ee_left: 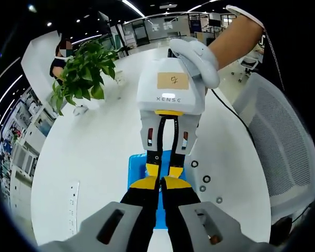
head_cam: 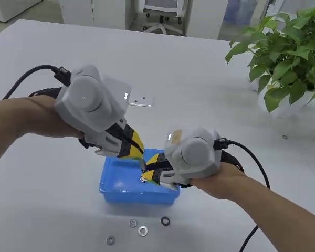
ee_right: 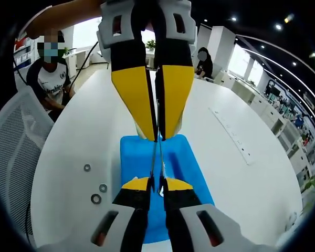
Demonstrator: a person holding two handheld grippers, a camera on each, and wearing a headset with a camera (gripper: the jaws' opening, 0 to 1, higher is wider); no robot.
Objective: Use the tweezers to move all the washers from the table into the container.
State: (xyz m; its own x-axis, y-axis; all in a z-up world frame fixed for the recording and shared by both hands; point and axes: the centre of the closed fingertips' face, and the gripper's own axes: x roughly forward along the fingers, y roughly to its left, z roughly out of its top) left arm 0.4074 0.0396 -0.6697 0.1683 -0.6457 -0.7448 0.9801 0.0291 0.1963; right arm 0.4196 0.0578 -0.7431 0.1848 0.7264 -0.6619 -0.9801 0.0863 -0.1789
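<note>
A blue container (head_cam: pixel 115 185) sits on the white table, with both grippers meeting tip to tip above it. My left gripper (head_cam: pixel 139 152) comes in from the left, my right gripper (head_cam: pixel 153 176) from the right. Thin metal tweezers (ee_right: pixel 156 155) run between the two sets of yellow fingertips, and both grippers look shut on them. A washer (head_cam: pixel 143 179) lies inside the container by the tweezers' end. Several washers (head_cam: pixel 143 230) lie on the table in front of the container; they are the washers (ee_right: pixel 96 199) left of the container (ee_right: pixel 184 157) in the right gripper view.
A potted plant (head_cam: pixel 289 58) stands at the table's far right. A flat socket plate (head_cam: pixel 142 101) lies behind the container. A cable (head_cam: pixel 254 231) trails from the right gripper. A mesh chair (ee_left: pixel 283 152) stands beside the table, and a person (ee_right: pixel 50 79) sits nearby.
</note>
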